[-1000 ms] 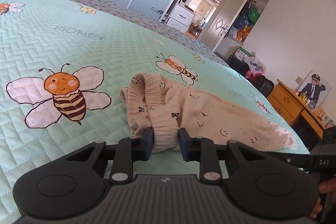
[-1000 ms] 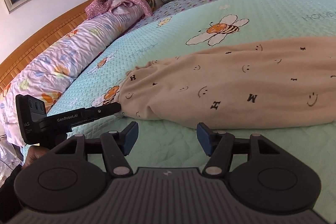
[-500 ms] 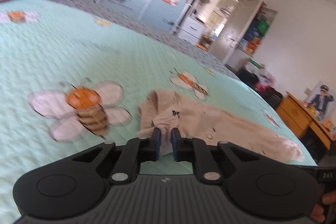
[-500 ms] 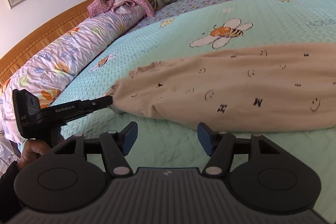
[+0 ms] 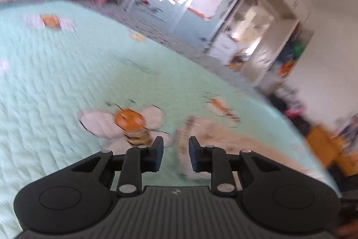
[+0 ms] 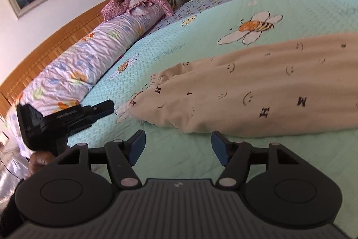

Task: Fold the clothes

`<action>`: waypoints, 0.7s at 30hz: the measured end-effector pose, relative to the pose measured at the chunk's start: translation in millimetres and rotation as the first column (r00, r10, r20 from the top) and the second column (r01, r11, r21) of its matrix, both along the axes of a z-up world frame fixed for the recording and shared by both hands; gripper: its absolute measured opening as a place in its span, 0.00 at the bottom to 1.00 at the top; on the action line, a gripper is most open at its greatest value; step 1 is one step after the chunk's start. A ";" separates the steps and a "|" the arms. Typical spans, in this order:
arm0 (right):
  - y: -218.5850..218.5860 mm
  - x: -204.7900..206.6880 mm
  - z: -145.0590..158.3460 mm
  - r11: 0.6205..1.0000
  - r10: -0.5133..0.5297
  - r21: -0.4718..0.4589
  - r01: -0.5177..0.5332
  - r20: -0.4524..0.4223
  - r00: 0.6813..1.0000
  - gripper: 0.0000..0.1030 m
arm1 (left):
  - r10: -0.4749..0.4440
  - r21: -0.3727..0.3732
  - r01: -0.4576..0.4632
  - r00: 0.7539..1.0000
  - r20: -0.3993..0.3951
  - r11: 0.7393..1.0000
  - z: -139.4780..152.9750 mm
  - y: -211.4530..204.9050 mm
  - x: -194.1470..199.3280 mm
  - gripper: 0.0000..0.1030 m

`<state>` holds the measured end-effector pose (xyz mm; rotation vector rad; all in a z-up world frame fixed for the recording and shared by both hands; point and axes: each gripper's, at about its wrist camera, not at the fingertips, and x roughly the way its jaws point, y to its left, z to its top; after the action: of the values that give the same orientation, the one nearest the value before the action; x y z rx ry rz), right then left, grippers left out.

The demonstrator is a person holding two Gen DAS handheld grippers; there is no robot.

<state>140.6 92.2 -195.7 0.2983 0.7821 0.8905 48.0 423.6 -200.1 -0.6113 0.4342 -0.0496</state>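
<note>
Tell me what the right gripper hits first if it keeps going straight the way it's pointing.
Probably the near edge of the beige smiley-print garment, lying just ahead of the open right gripper on the mint-green quilted bedspread. Pointing somewhat downward, it might touch the bedspread first; depth is unclear.

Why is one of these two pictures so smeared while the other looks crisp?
Left wrist view: motion blur smears the bedspread, the beige garment and the wardrobe, while the left gripper itself stays sharp. Right wrist view: crisp, evenly daylit, smiley prints readable on the garment; fisheye bending curves the headboard.
</note>
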 end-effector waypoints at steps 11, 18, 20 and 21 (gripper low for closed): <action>85.3 59.3 62.8 0.967 0.224 -0.177 -0.180 0.266 0.938 0.64 | -0.158 -0.102 0.154 0.987 -0.035 0.983 -16.6 -58.5 32.3 0.40; 183.0 140.3 11.0 0.891 0.313 -0.358 -0.280 0.038 0.949 0.26 | -0.096 -0.192 0.125 0.983 0.154 0.973 -9.3 -55.8 40.0 0.48; 192.0 155.6 5.1 0.896 0.247 -0.389 -0.213 0.039 0.968 0.18 | -0.024 -0.189 0.025 1.000 0.008 0.982 -22.8 -51.9 50.9 0.40; 189.7 159.6 10.0 0.913 0.206 -0.373 -0.168 0.063 0.977 0.20 | -0.012 -0.210 0.007 1.000 -0.023 0.978 -27.8 -47.9 51.9 0.32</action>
<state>300.2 281.8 -185.7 -0.1538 0.8741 0.9112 99.9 375.7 -228.0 -0.8189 0.4590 -0.0979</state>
